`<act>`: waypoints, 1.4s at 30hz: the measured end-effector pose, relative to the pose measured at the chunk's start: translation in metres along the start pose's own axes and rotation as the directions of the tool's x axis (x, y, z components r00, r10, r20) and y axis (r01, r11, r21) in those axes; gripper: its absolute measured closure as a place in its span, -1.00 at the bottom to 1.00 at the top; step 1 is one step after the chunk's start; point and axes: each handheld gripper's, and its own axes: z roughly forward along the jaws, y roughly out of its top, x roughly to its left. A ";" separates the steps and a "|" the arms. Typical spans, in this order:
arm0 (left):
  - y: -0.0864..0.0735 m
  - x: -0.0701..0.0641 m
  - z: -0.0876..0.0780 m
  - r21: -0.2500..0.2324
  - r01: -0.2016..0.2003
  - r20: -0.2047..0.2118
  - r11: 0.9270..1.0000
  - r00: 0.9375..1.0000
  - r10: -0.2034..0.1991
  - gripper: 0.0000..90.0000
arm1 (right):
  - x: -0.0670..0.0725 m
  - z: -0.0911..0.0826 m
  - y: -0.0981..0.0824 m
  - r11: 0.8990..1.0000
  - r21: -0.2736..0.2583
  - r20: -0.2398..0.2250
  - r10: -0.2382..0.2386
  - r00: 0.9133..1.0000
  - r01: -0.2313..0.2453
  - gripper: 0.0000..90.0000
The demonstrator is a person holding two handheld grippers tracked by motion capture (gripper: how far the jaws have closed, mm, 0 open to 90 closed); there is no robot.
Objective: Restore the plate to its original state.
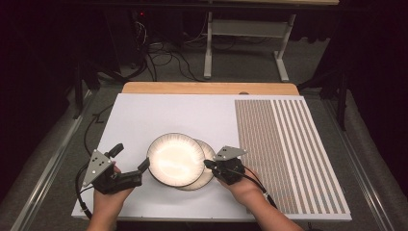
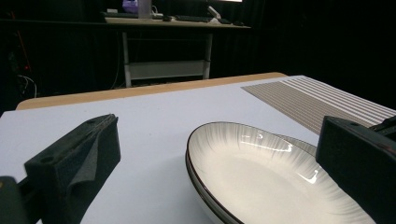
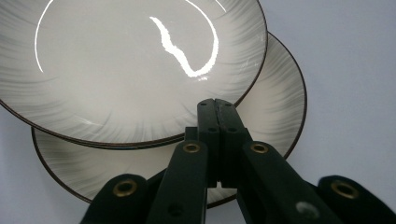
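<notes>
Two plates sit stacked and offset on the table point(image 1: 144, 115). The top plate point(image 1: 175, 160) overlaps the bottom plate point(image 1: 206, 175), which shows as a crescent on the side toward the right hand-held gripper point(image 1: 208, 165).

Right hand-held gripper: jaws together, nothing between them, tips over the exposed crescent of the bottom plate, just short of the top plate's rim in the right gripper view. Whether the tips touch the plate cannot be told.

Left hand-held gripper point(image 1: 131, 161): jaws apart, holding nothing. One jaw ends just beside the near rim of the top plate; the other stands well clear of it.

Judgement on the step: the plates look due to be separated or squared up. To do it well, the right tips should press flat on the bottom plate to pin it, while the left jaws close on the top plate's rim, one pad under the lip and one above. The lift should be slow and level; glazed ware is slippery, and a shallow bite could let it drop.

Hard to make out: glare washes out the top plate's centre. The contact line between the plates is hidden under the top plate. The left gripper view cuts off the near edge of both plates.
</notes>
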 end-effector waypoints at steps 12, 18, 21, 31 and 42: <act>0.001 -0.001 -0.001 -0.002 -0.003 0.000 1.000 1.000 0.003 -0.98 | -0.002 -0.005 -0.002 1.000 -0.001 0.012 -0.004 1.000 0.004 1.00; 0.000 -0.001 0.000 -0.001 -0.002 0.002 1.000 1.000 0.002 -0.98 | -0.006 -0.009 -0.002 1.000 -0.002 0.027 0.008 1.000 -0.008 1.00; 0.000 -0.001 0.000 -0.002 -0.001 0.002 1.000 1.000 0.001 -0.98 | -0.009 -0.011 -0.003 1.000 -0.004 0.023 0.020 1.000 -0.020 1.00; 0.000 -0.001 0.000 0.000 0.000 0.003 1.000 1.000 0.000 -0.98 | -0.007 -0.012 -0.005 1.000 0.004 0.028 0.006 1.000 -0.006 1.00; 0.000 -0.003 0.001 0.002 -0.005 0.009 1.000 1.000 0.005 -0.98 | -0.009 -0.015 -0.005 1.000 0.002 0.036 0.015 0.999 -0.015 1.00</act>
